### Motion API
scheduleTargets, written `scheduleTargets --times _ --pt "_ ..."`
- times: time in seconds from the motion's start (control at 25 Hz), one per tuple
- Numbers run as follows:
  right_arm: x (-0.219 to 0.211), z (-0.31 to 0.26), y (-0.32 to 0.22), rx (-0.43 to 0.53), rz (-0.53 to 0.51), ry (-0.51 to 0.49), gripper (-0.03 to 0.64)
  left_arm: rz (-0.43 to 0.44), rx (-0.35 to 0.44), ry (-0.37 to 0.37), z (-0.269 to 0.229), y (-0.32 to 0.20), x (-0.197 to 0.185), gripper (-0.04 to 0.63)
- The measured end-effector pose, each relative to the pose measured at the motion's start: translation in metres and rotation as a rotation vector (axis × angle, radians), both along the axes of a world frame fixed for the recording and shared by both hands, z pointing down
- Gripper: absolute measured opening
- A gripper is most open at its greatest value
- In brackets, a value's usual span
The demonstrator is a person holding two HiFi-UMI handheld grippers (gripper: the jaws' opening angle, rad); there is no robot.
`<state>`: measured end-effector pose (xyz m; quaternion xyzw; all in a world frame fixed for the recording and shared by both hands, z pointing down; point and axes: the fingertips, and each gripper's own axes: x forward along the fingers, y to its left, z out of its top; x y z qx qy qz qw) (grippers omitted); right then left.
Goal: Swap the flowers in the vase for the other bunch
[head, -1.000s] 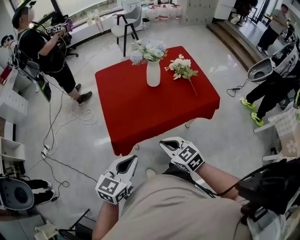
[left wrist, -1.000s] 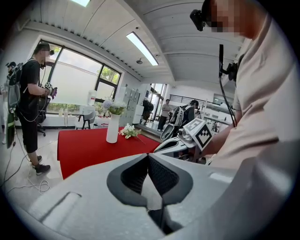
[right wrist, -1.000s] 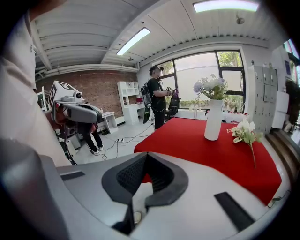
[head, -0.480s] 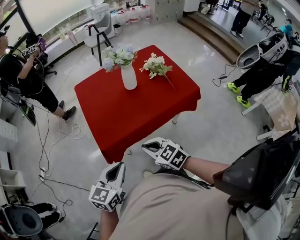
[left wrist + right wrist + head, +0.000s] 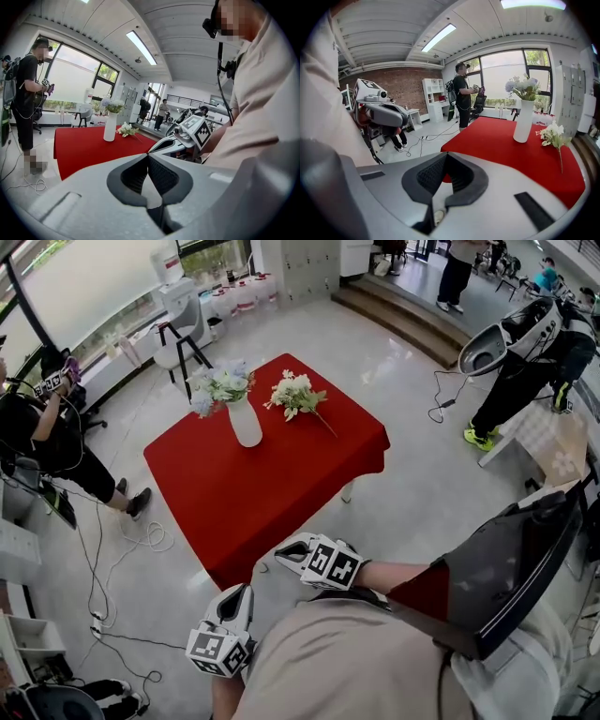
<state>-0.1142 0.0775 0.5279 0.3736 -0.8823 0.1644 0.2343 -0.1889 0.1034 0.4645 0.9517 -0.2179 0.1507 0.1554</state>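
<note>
White ceramic vase (image 5: pixel 246 424) stands upright on the far left part of the square surface draped in a red cloth (image 5: pixel 272 486). It holds a bunch of pale blue and white flowers (image 5: pixel 217 385). Just beside it, to the right in the head view, a second bunch of white flowers with green leaves (image 5: pixel 294 396) lies flat on the cloth, its thin stem pointing away from the vase towards the surface's right edge. The two bunches are close, but the lying one does not touch the vase.

Both tools are well short of the flowers, held near the wearer's beige-clad body off the near corner of the surface. The left tool (image 5: pixel 241 591), grey with a marker cube, has its jaws pressed together with nothing between them. The right tool (image 5: pixel 281 553) sits a little higher and nearer the cloth's corner, its jaws likewise pressed together and empty.

A person in black clothing (image 5: pixel 45 432) stands on the pale floor to the left. A chair with dark legs (image 5: pixel 180 336) stands beyond the surface.
</note>
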Motion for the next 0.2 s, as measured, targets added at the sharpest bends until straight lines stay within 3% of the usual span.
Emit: scheduleTargets --times 0.2 --pt "-0.0066 -0.0001 -0.0005 -0.007 -0.020 0.005 0.012 0.006 -0.033 -0.015 0.0055 0.0044 -0.0036 0.008"
